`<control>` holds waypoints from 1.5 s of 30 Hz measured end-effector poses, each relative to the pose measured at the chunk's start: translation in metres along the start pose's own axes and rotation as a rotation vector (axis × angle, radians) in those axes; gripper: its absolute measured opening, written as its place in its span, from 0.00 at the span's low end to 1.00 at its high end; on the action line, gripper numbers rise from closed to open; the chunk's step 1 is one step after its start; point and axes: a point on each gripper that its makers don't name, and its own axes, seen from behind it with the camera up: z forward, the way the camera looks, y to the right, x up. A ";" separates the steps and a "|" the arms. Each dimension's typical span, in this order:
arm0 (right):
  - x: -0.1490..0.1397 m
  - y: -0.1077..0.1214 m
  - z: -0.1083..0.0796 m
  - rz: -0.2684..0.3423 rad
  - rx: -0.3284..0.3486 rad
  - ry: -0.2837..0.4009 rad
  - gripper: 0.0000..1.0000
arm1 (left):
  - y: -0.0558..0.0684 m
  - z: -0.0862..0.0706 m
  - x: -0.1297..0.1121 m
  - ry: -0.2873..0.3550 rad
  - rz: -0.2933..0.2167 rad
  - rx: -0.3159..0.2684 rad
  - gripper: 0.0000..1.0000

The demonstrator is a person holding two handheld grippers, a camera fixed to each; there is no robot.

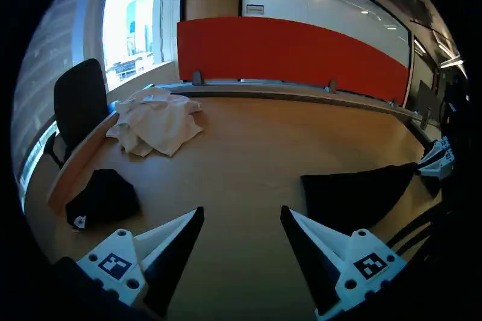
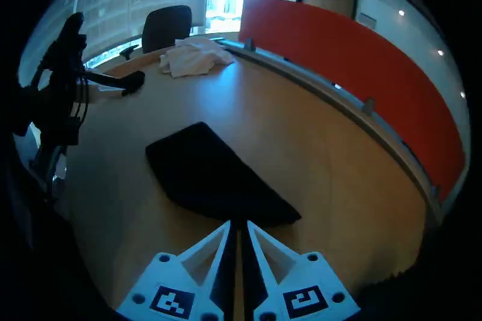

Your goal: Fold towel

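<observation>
A black towel (image 2: 211, 176) lies flat on the wooden table (image 2: 313, 140), folded into a rough wedge. My right gripper (image 2: 239, 224) is at the towel's near edge, its fingers closed together with the dark cloth pinched at their tips. The left gripper view shows the same towel (image 1: 355, 194) ahead and to the right, with the right gripper (image 1: 440, 158) at its far corner. My left gripper (image 1: 241, 215) hangs open above bare tabletop, left of the towel and clear of it, with nothing between its fingers.
A heap of white towels (image 1: 156, 122) sits at the table's far left, near a black office chair (image 1: 78, 104). A small black folded cloth (image 1: 102, 197) lies by the left edge. A red divider (image 1: 289, 53) runs along the back rail.
</observation>
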 end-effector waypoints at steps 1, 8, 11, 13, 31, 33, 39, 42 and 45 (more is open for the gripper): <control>0.005 0.001 -0.002 -0.007 -0.001 0.007 0.05 | 0.000 0.000 0.000 0.001 -0.001 0.001 0.94; 0.034 0.005 -0.011 -0.041 -0.011 0.049 0.05 | -0.001 -0.001 0.001 0.003 -0.003 0.004 0.94; 0.042 0.008 -0.015 -0.046 -0.018 0.063 0.05 | -0.001 -0.001 0.002 0.004 -0.001 0.005 0.94; 0.045 0.009 -0.016 -0.049 -0.022 0.067 0.05 | 0.000 -0.001 0.002 0.004 0.000 0.005 0.94; 0.068 -0.007 -0.002 -0.092 0.024 0.078 0.05 | 0.003 -0.003 0.001 0.006 -0.001 0.001 0.94; 0.071 -0.013 0.004 -0.097 0.039 0.078 0.05 | 0.004 -0.003 0.000 0.007 -0.001 0.000 0.94; 0.081 -0.032 0.026 -0.100 0.083 0.077 0.05 | 0.005 -0.003 0.000 0.009 0.000 -0.003 0.94; 0.086 -0.044 0.037 -0.099 0.108 0.076 0.05 | 0.004 -0.003 0.000 0.012 -0.003 -0.002 0.94; 0.089 -0.056 0.049 -0.097 0.134 0.071 0.05 | 0.003 -0.003 0.000 0.012 -0.009 -0.001 0.94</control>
